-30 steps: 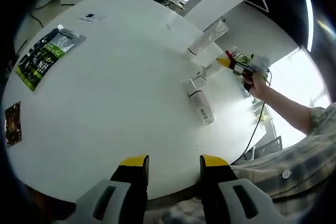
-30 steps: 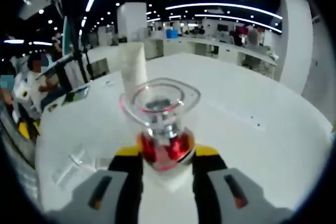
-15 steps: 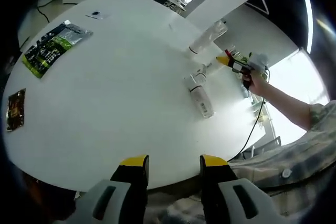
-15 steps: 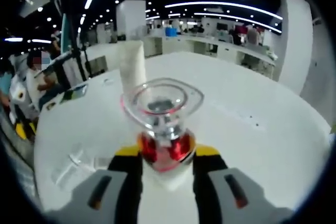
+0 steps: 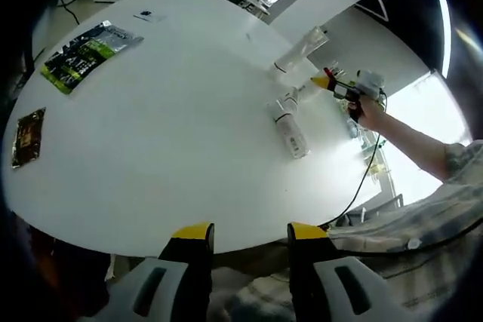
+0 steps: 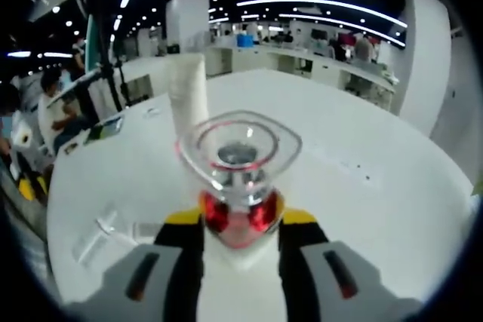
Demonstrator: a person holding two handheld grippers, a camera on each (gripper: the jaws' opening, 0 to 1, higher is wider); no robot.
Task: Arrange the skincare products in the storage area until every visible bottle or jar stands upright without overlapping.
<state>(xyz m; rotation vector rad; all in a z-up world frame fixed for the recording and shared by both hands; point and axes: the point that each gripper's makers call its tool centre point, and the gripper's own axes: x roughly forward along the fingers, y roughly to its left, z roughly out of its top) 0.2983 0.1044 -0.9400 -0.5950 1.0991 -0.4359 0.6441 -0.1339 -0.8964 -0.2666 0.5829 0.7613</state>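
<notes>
Right gripper (image 6: pixel 240 220) first: its fingers (image 6: pixel 183 225) are clamped on a red bottle (image 6: pixel 240 213), one yellow-tipped finger on each side of the red body, squeezing it low down. The bottle's clear cap (image 6: pixel 238 148) stands above the fingertips, pointing away from the camera, with the white table (image 6: pixel 362 209) beneath it. Just behind the bottle stands a tall white tube (image 6: pixel 188 99), upright on the table. Off toward the table's near left edge, a clear bottle (image 6: pixel 102 233) lies flat on its side.

Over to the left gripper (image 5: pixel 245 233): its fingers (image 5: pixel 194 235) are apart with nothing between them, held off the near edge of the table (image 5: pixel 166 148), well away from every product. Past the bare middle of the table, a white bottle (image 5: pixel 291 133) lies on its side toward the far right edge. Just beyond it sits a small clear piece (image 5: pixel 287 102); what it is I cannot tell. Farther still, a tall clear tube (image 5: pixel 300 49) stands near the far edge. Right beside it, the person's hand (image 5: pixel 370 111) holds the other gripper with the red bottle at its tip. Toward the left edge, a green packet (image 5: pixel 87 52) and a small dark sachet (image 5: pixel 28 136) lie flat, well apart from the bottles.
</notes>
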